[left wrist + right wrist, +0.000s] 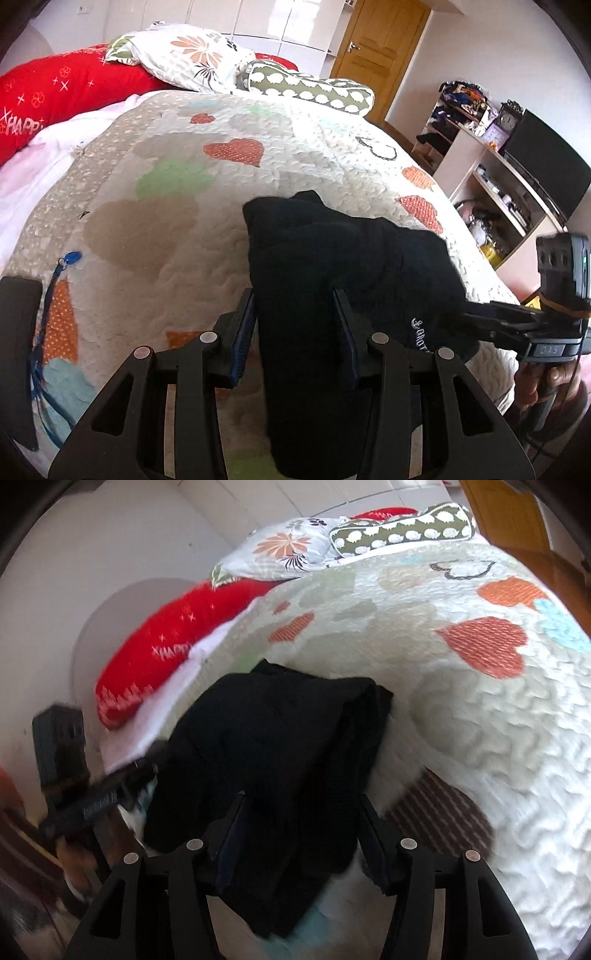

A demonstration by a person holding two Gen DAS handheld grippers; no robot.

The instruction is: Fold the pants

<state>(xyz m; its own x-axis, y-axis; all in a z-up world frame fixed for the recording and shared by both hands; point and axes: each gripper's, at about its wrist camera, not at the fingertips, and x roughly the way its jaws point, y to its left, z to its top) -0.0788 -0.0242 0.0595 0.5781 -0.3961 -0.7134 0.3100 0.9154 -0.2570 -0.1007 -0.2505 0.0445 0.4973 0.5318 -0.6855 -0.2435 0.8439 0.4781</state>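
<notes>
Both grippers are working the black knit pants [332, 258], which are sitting bunched in a thick bundle, lower centre of both views, on the cream quilted bedspread w/ orange hearts [229, 177].

The left gripper [297, 332] is straddling one end of the bundle, fingers apart w/ cloth filling the gap; looks like the pads are pinching it, grip prob light. The right gripper [299, 830] is over the other end, fingers apart too, fabric hanging between them; can't tell if they're actually biting, since the view is blurred.

To do this fold well, imo: keep both ends level, carry the bundle together so the layers aren't sliding, and lay the edges flush. Watch the loose flap at bottom centre of the right view, as it could be dragging under.
</notes>
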